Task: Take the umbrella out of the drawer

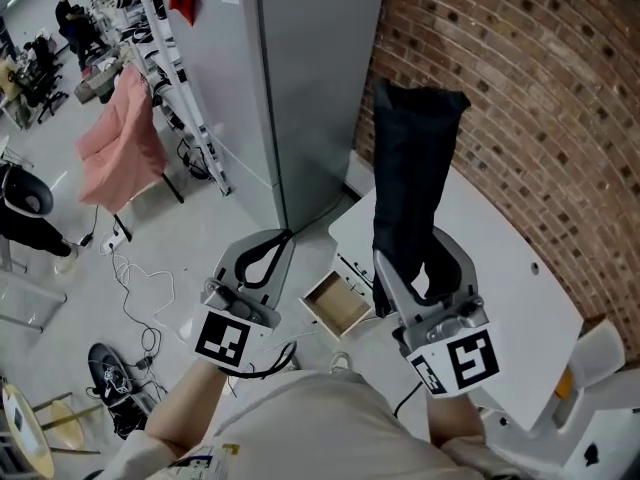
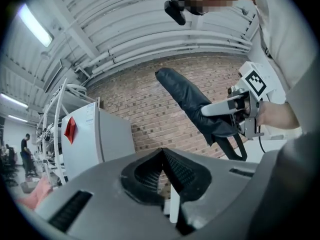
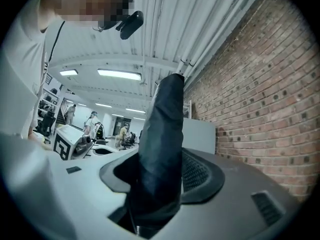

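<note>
Brick wall [image 1: 520, 88] backs the white bench [image 1: 520, 298]. Right gripper [image 1: 425, 256] is clamped on the umbrella [image 1: 410, 168], upright above the open drawer [image 1: 335, 306]. Left gripper [image 1: 276, 242] is closed, empty. The smooth cover might slip and the umbrella fall.

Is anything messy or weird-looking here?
The small drawer at the white table's edge hangs open and looks empty; the black umbrella is clamped in the right gripper. Loose cables sprawl across the floor. Nothing looks broken or spilled.

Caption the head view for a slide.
Right gripper holds the black umbrella, out of the open drawer; left gripper shut and empty.
</note>
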`<state>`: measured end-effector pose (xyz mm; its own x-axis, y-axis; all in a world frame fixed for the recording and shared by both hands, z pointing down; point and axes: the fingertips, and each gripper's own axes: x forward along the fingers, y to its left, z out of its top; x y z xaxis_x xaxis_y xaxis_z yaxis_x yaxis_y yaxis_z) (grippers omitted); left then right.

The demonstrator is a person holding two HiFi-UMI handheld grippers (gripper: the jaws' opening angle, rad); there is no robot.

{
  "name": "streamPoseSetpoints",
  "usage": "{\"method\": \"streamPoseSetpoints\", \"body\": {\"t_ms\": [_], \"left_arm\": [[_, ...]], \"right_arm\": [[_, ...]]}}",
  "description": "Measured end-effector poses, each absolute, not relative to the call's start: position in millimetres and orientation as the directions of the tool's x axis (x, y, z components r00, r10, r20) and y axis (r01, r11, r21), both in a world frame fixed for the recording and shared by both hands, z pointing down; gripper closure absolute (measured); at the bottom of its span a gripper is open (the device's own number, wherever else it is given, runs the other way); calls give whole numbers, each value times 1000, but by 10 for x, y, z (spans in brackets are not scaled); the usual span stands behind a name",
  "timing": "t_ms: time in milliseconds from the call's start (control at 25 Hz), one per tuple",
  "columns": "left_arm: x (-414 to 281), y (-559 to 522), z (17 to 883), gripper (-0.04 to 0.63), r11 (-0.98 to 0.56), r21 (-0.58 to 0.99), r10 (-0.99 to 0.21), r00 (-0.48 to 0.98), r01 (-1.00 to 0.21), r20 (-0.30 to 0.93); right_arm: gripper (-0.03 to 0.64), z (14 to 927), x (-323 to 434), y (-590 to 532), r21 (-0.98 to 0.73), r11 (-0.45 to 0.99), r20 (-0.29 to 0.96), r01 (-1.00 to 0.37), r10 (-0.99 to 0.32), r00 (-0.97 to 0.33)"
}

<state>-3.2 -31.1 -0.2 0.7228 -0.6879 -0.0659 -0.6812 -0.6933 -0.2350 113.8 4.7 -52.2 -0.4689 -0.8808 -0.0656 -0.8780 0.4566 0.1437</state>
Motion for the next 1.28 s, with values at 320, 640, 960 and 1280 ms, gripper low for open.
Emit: {"method": "streamPoseSetpoints", "body": {"t_ms": [320, 640, 960, 1280], "left_arm": [[66, -159, 110, 588, -724, -179, -670, 741, -666, -43], [66, -194, 269, 587, -726, -138, -679, 734, -674, -12], [84, -205, 313, 587, -728, -131, -679, 734, -673, 0], [74, -208, 280, 588, -727, -142, -678, 735, -672, -6]], "right_arm": [[388, -223, 1130, 195, 183, 469, -19, -864, -877, -481], [388, -2, 1160, 127, 117, 470, 10, -875, -881, -473], [388, 2, 1204, 86, 101, 466, 16, -879, -884, -467], [388, -58, 1186, 80, 102, 470, 5, -877, -882, -472]]}}
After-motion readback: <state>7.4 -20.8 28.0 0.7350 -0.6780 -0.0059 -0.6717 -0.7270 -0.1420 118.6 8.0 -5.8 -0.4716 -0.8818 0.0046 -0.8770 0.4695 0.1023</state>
